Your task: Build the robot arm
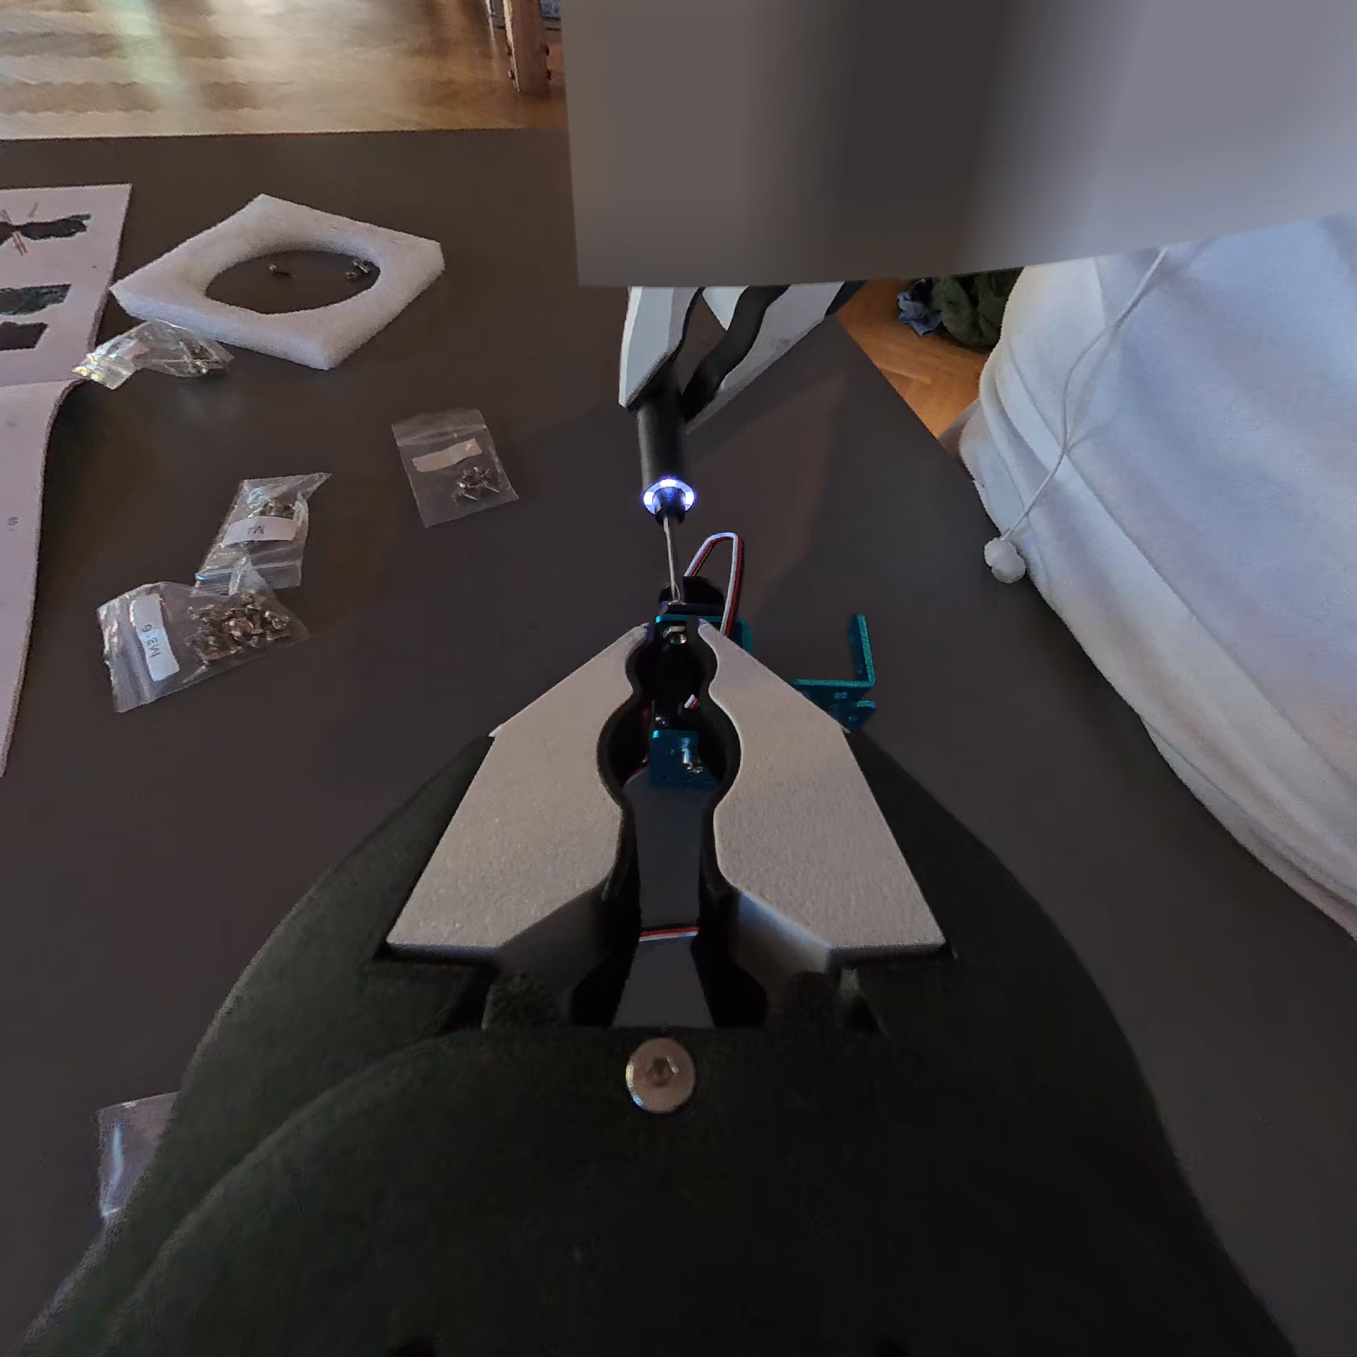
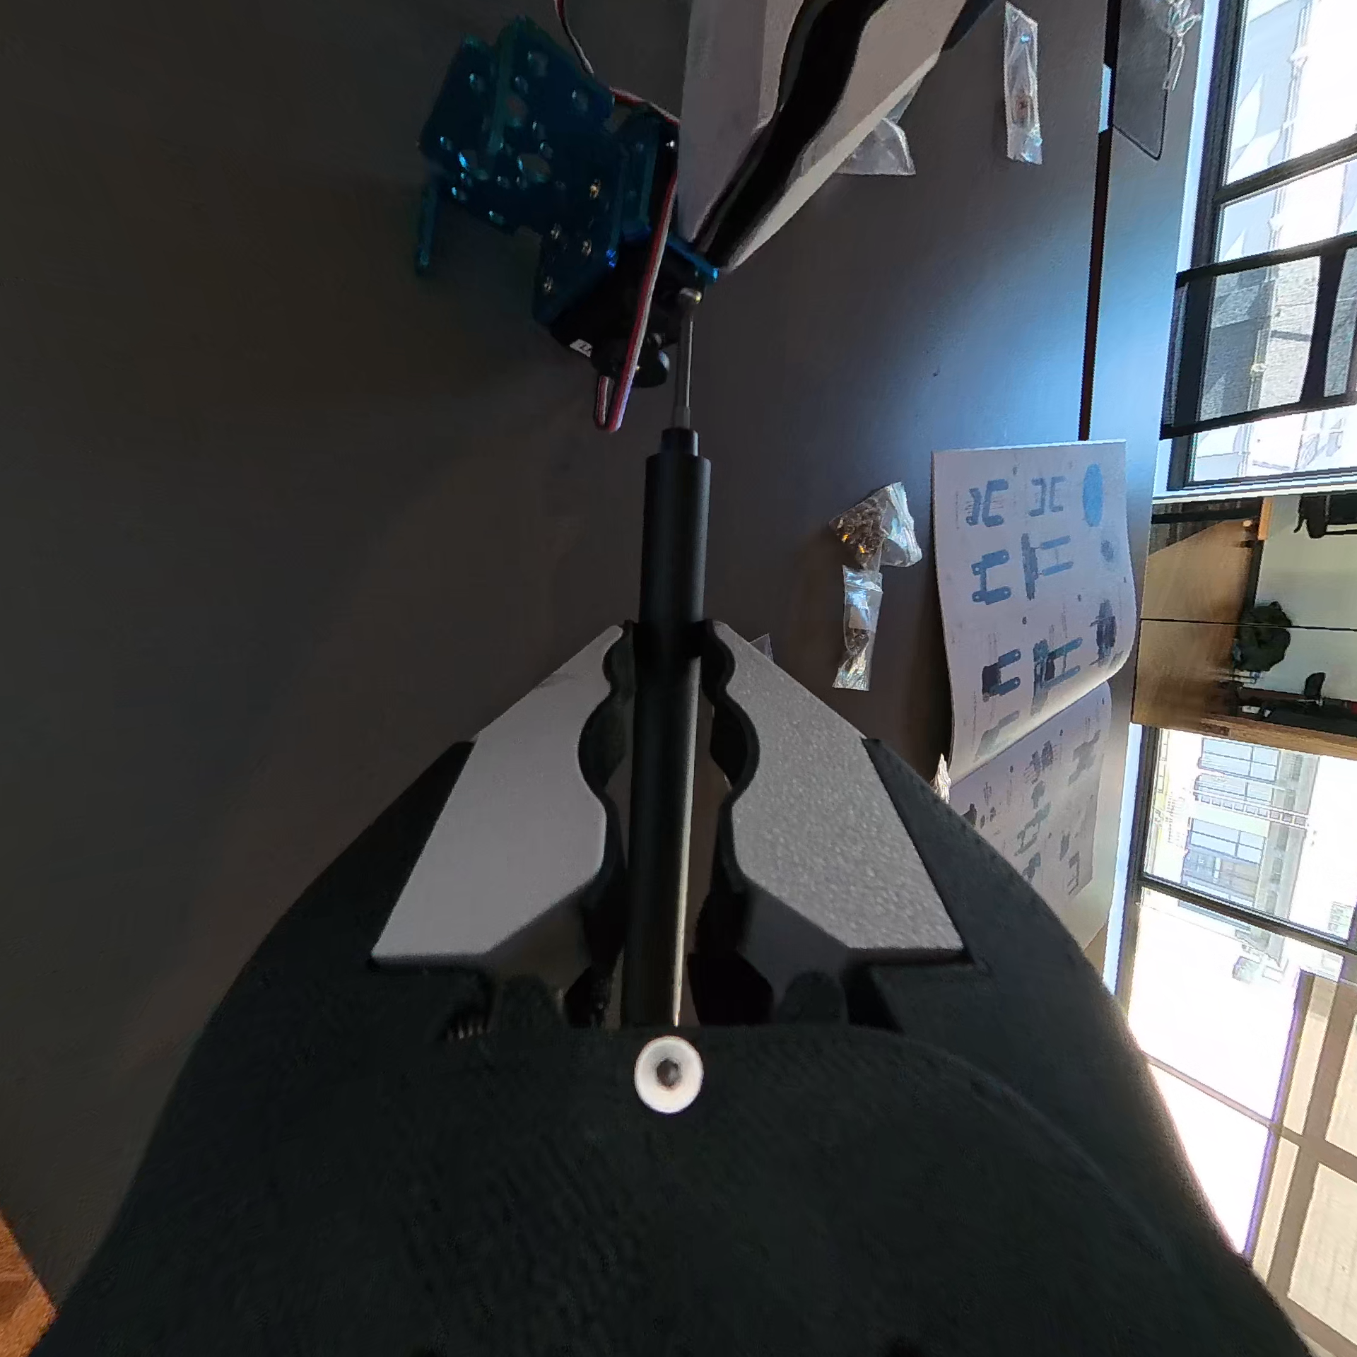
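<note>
Left hand-held gripper [image 1: 673,631] clamps the blue bracket assembly [image 2: 558,213] — right hand-held gripper [image 2: 664,631] grips a black screwdriver [image 2: 672,573].

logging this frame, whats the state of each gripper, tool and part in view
left gripper: shut on blue metal bracket assembly
right gripper: shut on black electric screwdriver, tip light on, bit at a bracket screw
clear plastic screw bags: closed, flat on dark table
</note>
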